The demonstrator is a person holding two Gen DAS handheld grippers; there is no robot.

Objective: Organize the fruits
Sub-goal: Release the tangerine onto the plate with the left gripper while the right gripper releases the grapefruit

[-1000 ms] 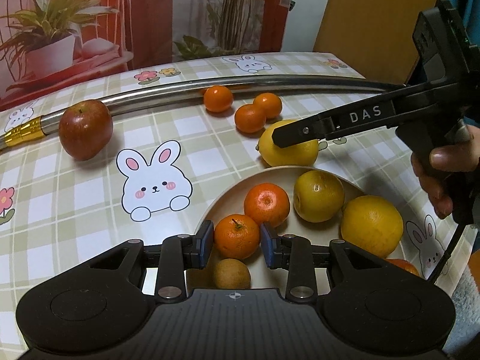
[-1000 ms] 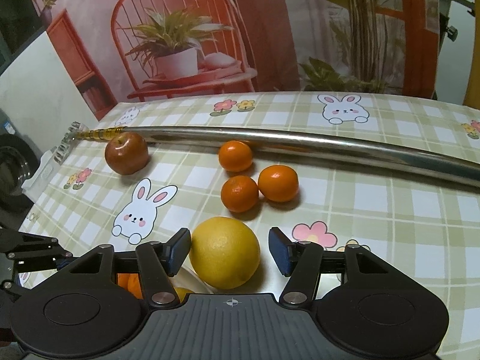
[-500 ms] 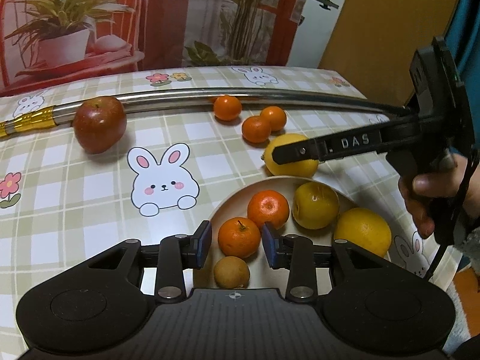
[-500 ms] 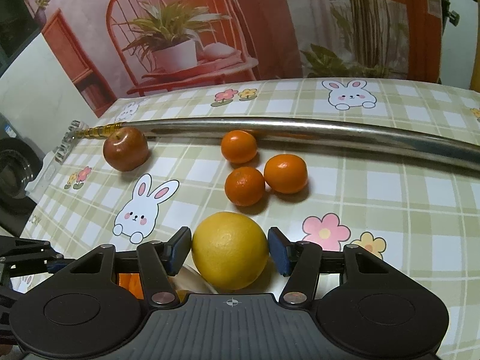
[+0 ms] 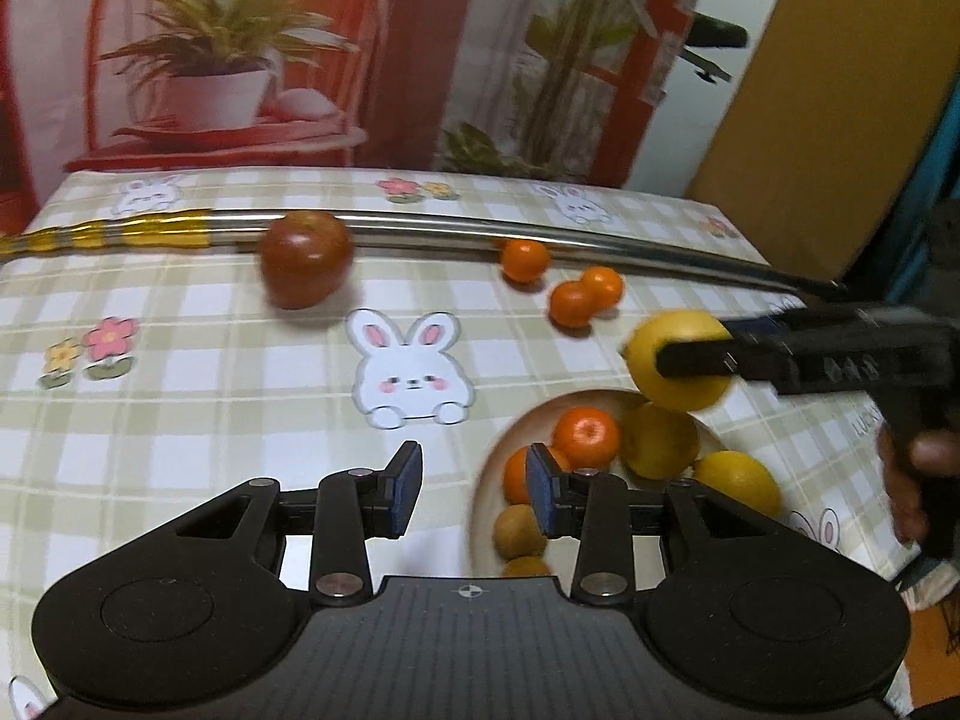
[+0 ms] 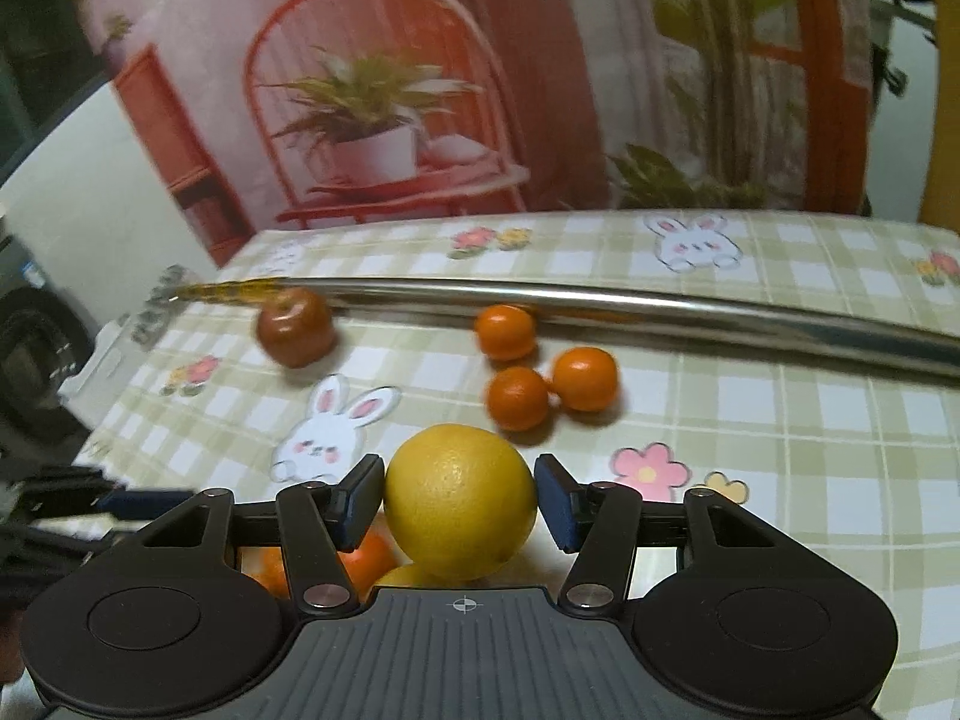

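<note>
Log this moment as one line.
right tool: shut on lemon, lifted by plate | left tool: open, empty | loose: apple, three tangerines

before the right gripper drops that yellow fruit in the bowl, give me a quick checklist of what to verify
1. Right gripper holds the yellow fruit, a pad against each side: ok.
2. Fruit lifted off the tablecloth: ok, in the left wrist view it hangs above the bowl's far rim.
3. Free spot in the bowl: cannot tell, it already holds several fruits and its near part is hidden.
4. Left gripper empty: ok, jaws apart after just opening, nothing between them.
5. Left gripper clear of the drop path: not ok, its right finger overlaps the bowl.
6. Three mandarins and apple await on the cloth: ok.
</note>
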